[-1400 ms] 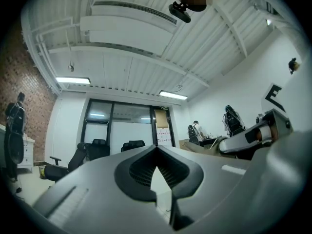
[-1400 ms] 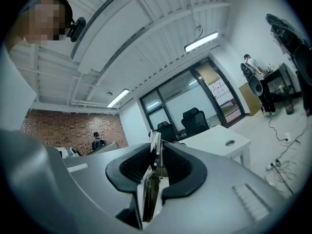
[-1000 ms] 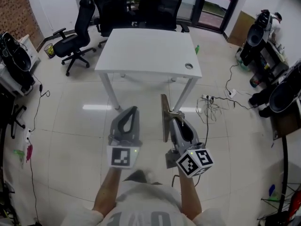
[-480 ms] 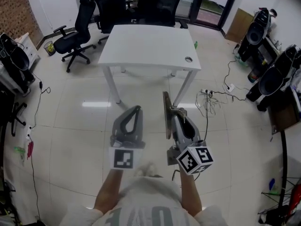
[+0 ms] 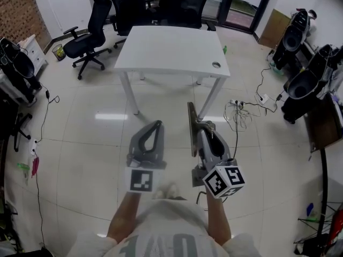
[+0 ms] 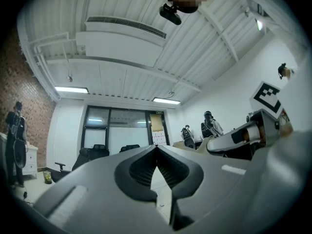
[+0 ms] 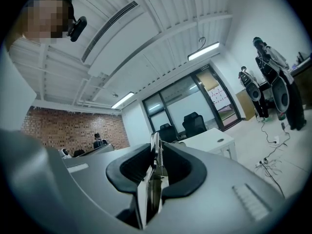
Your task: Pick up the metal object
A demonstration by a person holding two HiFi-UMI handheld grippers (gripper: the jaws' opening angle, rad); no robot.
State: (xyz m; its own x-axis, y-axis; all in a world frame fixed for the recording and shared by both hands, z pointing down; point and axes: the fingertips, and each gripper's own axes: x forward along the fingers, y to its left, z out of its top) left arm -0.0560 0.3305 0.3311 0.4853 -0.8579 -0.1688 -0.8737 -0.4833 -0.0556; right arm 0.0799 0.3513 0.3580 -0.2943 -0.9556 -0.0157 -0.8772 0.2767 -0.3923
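Head view: a small waste bin (image 5: 59, 52) stands on the floor (image 5: 96, 143) beside an office chair (image 5: 88, 32) near the picture's upper left; what is in it is too small to tell. The left gripper (image 5: 156, 124) is held over the floor with its jaws drawn together and nothing in them. The right gripper (image 5: 205, 128) beside it carries the metal object (image 5: 190, 130), a long, thin piece seen edge-on along the gripper's inner side. Its long axis runs away from the person, its far end pointing toward the near edge of the white table (image 5: 171, 47).

Left gripper view: the left gripper (image 6: 156, 149) has its tips meeting, with nothing between them.

Right gripper view: the right gripper (image 7: 157, 147) is clamped on the metal object (image 7: 149, 196), a flat pale plate standing on edge between the pads, with a small coil spring (image 7: 159, 156) at its forward end. The plate runs lengthwise along the jaws, pointing forward.
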